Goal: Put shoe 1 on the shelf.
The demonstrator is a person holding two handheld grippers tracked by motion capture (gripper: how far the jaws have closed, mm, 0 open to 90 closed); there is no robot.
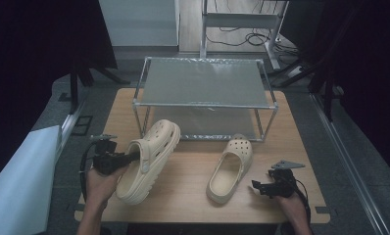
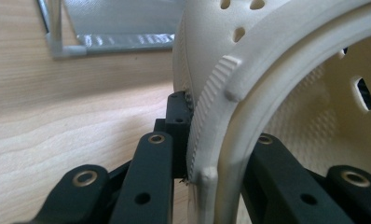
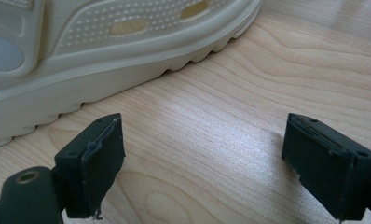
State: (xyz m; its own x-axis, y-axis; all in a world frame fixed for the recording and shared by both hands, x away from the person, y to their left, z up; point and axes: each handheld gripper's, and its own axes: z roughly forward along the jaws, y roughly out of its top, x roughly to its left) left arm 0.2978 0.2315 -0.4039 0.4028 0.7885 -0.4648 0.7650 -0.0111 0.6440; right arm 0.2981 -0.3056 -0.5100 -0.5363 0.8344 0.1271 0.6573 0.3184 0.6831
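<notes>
Probably a lab: dark curtains (image 1: 31,44), floor cables (image 1: 242,36).

On the pale wooden table (image 1: 193,196), the left gripper (image 1: 134,157) clamps the side rim of a cream foam clog (image 1: 151,159), tilted with its toe toward the far two-tier metal-framed rack (image 1: 203,98). A second cream clog (image 1: 231,170) lies flat to the right. Near it, at the near right, the right gripper (image 1: 255,186) rests open.
</notes>
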